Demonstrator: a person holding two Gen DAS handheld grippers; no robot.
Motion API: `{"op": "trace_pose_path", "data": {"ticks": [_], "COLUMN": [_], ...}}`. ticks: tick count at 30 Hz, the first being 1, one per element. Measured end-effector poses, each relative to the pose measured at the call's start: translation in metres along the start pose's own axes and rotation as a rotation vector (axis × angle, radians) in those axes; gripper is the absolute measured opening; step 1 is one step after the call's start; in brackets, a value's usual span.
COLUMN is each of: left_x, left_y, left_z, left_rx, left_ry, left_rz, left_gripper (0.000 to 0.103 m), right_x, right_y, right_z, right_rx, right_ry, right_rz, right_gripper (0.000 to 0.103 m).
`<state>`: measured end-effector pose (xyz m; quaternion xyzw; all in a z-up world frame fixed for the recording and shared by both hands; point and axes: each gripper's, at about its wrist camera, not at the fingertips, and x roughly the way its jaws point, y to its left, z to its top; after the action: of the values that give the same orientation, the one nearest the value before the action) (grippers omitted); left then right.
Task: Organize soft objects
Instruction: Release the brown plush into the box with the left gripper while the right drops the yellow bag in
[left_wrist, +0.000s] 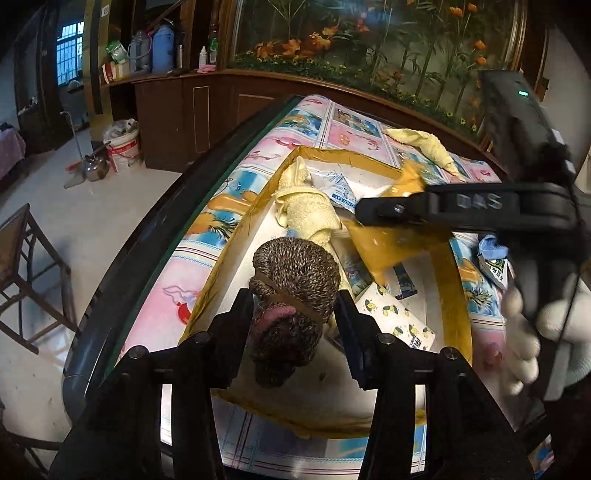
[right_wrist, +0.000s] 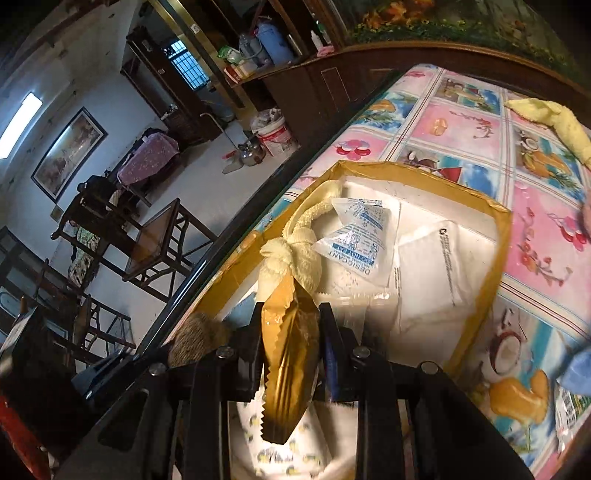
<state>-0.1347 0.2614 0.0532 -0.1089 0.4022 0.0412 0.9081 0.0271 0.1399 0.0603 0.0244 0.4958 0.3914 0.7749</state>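
Observation:
A shallow box with brown taped walls (left_wrist: 373, 162) sits on the patterned tablecloth. My left gripper (left_wrist: 295, 314) is shut on a brown knitted bundle (left_wrist: 295, 273) tied with a band, held over the box. My right gripper (right_wrist: 291, 332), which reaches in from the right in the left wrist view (left_wrist: 373, 212), is shut on a golden foil packet (right_wrist: 288, 354) over the box (right_wrist: 502, 229). In the box lie a knotted yellow towel (left_wrist: 306, 206) and desiccant packets (right_wrist: 358, 236). The bundle shows at the left in the right wrist view (right_wrist: 199, 339).
A second yellow cloth (left_wrist: 424, 144) lies on the table beyond the box. A blue item (left_wrist: 491, 247) and a small packet lie right of the box. The table's dark edge (left_wrist: 177, 206) runs along the left, with chairs (left_wrist: 26, 273) and floor beyond.

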Motion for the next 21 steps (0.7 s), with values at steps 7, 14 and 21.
{"op": "trace_pose_path", "data": {"ticks": [7, 14, 21], "left_x": [0.006, -0.011, -0.048], "left_y": [-0.006, -0.013, -0.048], "left_z": [0.004, 0.003, -0.005], "left_rx": [0.093, 0.095, 0.110], "left_ry": [0.036, -0.015, -0.077], "left_rz": [0.047, 0.012, 0.003], "left_gripper": [0.071, 0.072, 0.072], "right_x": [0.028, -0.030, -0.091], "right_y": [-0.015, 0.001, 0.008], "right_z": [0.028, 0.017, -0.014], "right_rx": [0.030, -0.024, -0.088], "right_ry": [0.034, -0.108, -0.245], "right_rz": [-0.117, -0.162, -0.222], "right_gripper": [0.032, 0.052, 0.056]}}
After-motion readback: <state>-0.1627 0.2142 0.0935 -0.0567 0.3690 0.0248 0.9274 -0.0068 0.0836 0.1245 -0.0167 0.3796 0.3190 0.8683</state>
